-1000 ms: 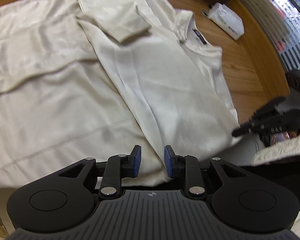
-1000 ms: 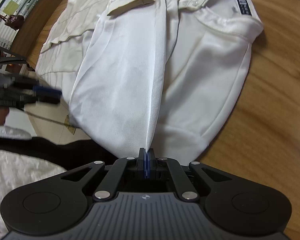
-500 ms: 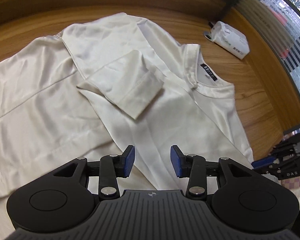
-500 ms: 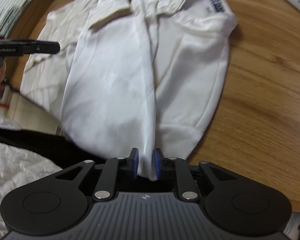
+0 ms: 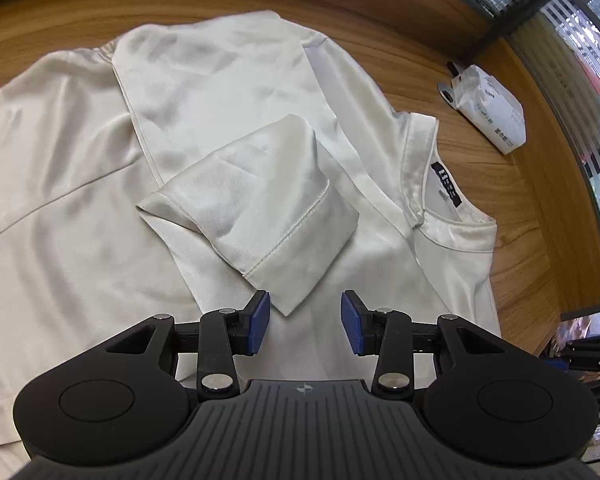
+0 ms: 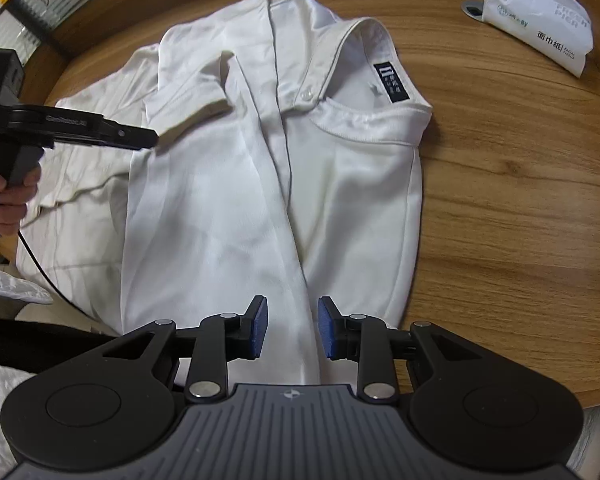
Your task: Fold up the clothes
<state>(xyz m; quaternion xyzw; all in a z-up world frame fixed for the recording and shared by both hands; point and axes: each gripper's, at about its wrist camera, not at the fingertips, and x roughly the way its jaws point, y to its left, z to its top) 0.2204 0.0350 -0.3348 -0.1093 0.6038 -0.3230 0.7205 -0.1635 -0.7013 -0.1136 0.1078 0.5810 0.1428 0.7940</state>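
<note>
— Looking down your right claw [image 6: 291, 327], what do you have between the pads?

— You have nothing gripped there. The jaws have just been opening, and now the blue pads [image 6: 259, 326] stand apart on either side of a raised fold of the white shirt [image 6: 352, 184] without pressing on it. So that claw is released.

— Where does the shirt lie?

— It lies spread on the round wooden table [image 6: 512, 208], partly folded lengthwise, with its near hem at the table's edge close to you. The collar, with its black label [image 6: 392, 83], points away from you. One sleeve [image 5: 256, 196] is folded back across the body, its stitched cuff uppermost.

— And your left claw [image 5: 305, 327]?

— Your left claw is also released. Its jaws have just narrowed a little, yet a clear gap remains and no cloth sits between the pads. It hovers above the shirt, with the corner of the folded cuff just ahead of the left pad. From the right wrist view you can see your hand [image 6: 8, 192] around its handle, at the left side of the shirt.

— Anything else on the table?

— A white pack of tissues [image 6: 540, 16] lies well apart from the shirt, beyond the collar, toward the far right
</note>
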